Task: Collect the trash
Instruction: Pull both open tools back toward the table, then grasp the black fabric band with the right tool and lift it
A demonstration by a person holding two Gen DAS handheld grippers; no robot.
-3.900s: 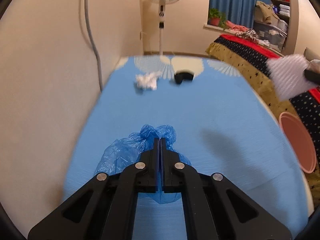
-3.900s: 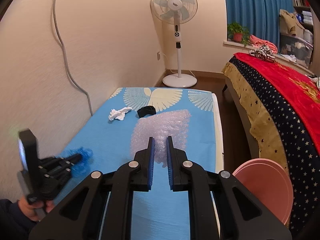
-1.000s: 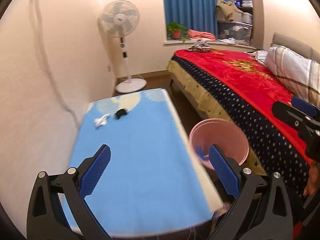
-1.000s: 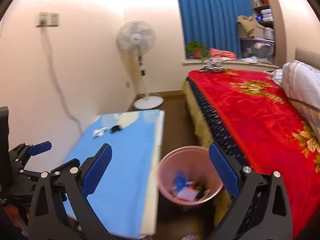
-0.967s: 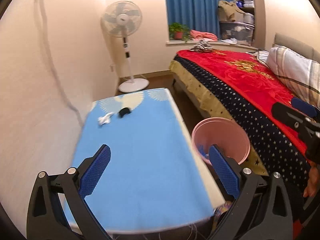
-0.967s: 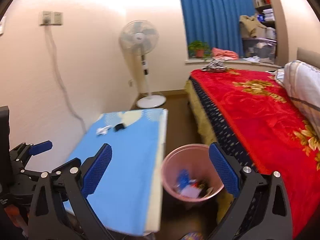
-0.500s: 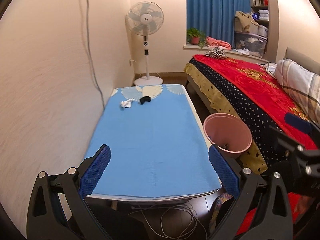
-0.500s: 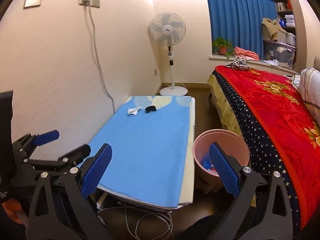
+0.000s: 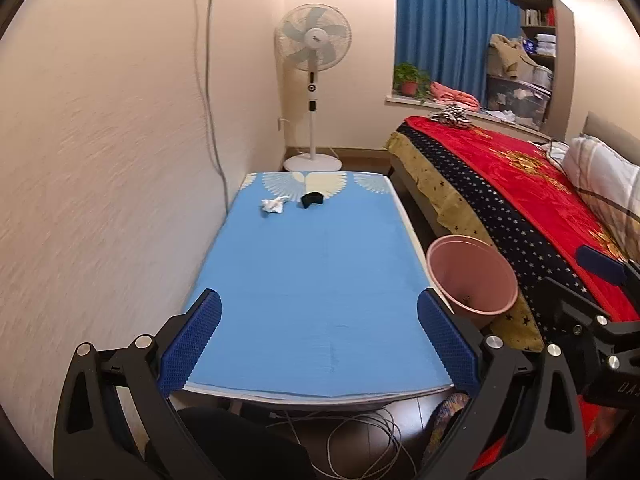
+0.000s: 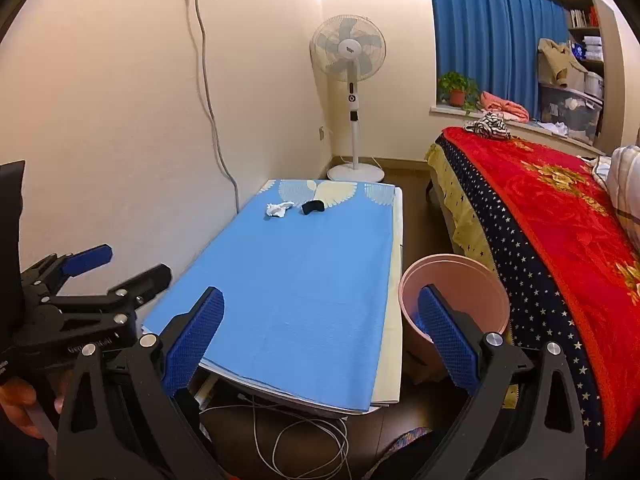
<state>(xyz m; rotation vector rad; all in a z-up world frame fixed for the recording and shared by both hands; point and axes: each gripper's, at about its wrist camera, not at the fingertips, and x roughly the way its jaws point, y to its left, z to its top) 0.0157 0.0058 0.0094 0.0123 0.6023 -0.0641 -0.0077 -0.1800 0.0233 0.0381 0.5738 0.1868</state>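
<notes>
A crumpled white tissue (image 9: pixel 274 205) (image 10: pixel 279 209) and a small black object (image 9: pixel 312 199) (image 10: pixel 312 207) lie at the far end of the blue table (image 9: pixel 312 280) (image 10: pixel 296 280). A pink bin (image 9: pixel 471 276) (image 10: pixel 454 292) stands on the floor between table and bed. My left gripper (image 9: pixel 319 340) (image 10: pixel 90 276) is open and empty, held back from the table's near edge. My right gripper (image 10: pixel 321 332) (image 9: pixel 592 300) is open and empty too, near the table's front right corner by the bin.
A wall runs along the table's left side with a hanging cable (image 10: pixel 208 92). A standing fan (image 9: pixel 313 80) is beyond the far end. A bed with a red blanket (image 9: pixel 520 184) lies to the right. Loose cables (image 10: pixel 288 436) lie on the floor under the table.
Both grippers let go of the blue bag and bubble wrap, opened, and pulled back from the bin to face the table's length. The bag and wrap are gone from the table.
</notes>
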